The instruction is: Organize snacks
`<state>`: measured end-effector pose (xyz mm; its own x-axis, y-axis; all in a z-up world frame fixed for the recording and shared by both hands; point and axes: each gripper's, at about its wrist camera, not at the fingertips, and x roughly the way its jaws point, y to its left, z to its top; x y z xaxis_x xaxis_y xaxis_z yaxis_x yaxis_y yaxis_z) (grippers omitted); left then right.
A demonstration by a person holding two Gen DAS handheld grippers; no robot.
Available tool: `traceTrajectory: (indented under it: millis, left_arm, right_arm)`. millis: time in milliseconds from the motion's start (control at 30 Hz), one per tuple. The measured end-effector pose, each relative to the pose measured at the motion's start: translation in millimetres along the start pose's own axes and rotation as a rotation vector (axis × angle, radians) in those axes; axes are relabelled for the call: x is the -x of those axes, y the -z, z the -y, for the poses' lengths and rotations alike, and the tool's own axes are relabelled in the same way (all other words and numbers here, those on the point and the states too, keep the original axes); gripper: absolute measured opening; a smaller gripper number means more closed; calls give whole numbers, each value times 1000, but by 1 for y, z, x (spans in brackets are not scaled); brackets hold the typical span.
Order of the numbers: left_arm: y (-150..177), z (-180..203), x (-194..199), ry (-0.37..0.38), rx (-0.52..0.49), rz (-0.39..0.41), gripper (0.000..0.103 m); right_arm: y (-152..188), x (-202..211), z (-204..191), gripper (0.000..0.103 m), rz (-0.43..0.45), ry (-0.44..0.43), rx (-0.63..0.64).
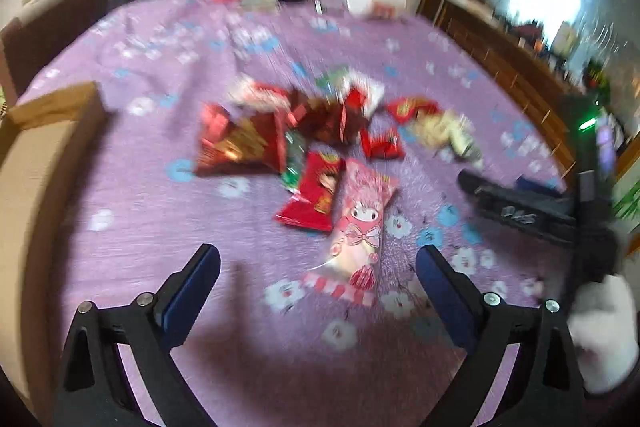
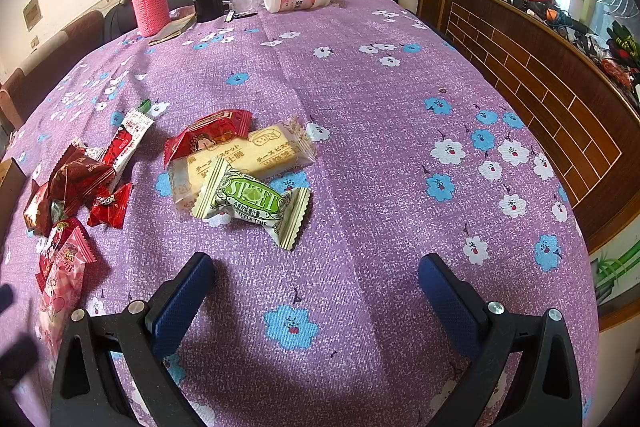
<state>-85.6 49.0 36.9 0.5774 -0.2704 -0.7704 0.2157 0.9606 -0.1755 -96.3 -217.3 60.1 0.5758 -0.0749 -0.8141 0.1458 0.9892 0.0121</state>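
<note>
I am between picks: both the left tongs [image 1: 318, 273] and the right tongs [image 2: 316, 277] gape wide and empty. The pink snack packet [image 1: 358, 231] lies just ahead of the left tongs; next I should straddle it, then carry it to the cardboard box [image 1: 38, 163] far left.

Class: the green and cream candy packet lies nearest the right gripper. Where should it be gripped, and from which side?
Grip the green and cream candy packet across its plump middle, coming from above. It lies flat on the tablecloth with thin fanned ends, partly overlapping the biscuit packet.
</note>
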Motion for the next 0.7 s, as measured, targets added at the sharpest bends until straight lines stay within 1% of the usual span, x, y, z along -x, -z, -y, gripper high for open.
traceTrajectory:
  millis: [67,100,167,233,367,400,433,467,500,533,600,667,700]
  left_arm:
    - [2,-7,29,13,10,60,98]
    - [3,-11,42,22,15,76,98]
    - [5,-19,69,51,17,79,98]
    - [7,-28,95,65,27,100,98]
    - [6,-55,161,69,66,230,98]
    - [6,-64,181,71,82,273,98]
    - [5,-75,204,76,105,324,99]
    - [3,-85,224,80,125,372,98]
    - [2,-96,247,76,142,426,98]
    - [0,-105,265,74,153,470,99]
    - [-2,-121,302,102,174,553,99]
    - [-10,-131,334,121,161,588,99]
    - [-14,-133,347,113,147,596,99]
  right_arm:
    - [1,1,0,102,-4,2,-4]
    - [0,1,0,102,-15,-4,-5]
    - [-2,1,2,102,-45,-12,5]
    - [-1,0,0,102,-45,-20,10]
    - [9,7,-1,102,-39,-30,34]
    - [12,10,0,100,-40,-18,26]
    - [15,15,2,92,-35,11,6]
    - [19,25,2,78,-14,54,-10]
    - [19,36,1,71,2,72,-3]
    - [19,49,0,71,27,85,7]
    - [11,101,-8,72,150,127,51]
    - [-5,167,-16,72,293,159,101]
    - [-11,194,-18,72,348,163,108]
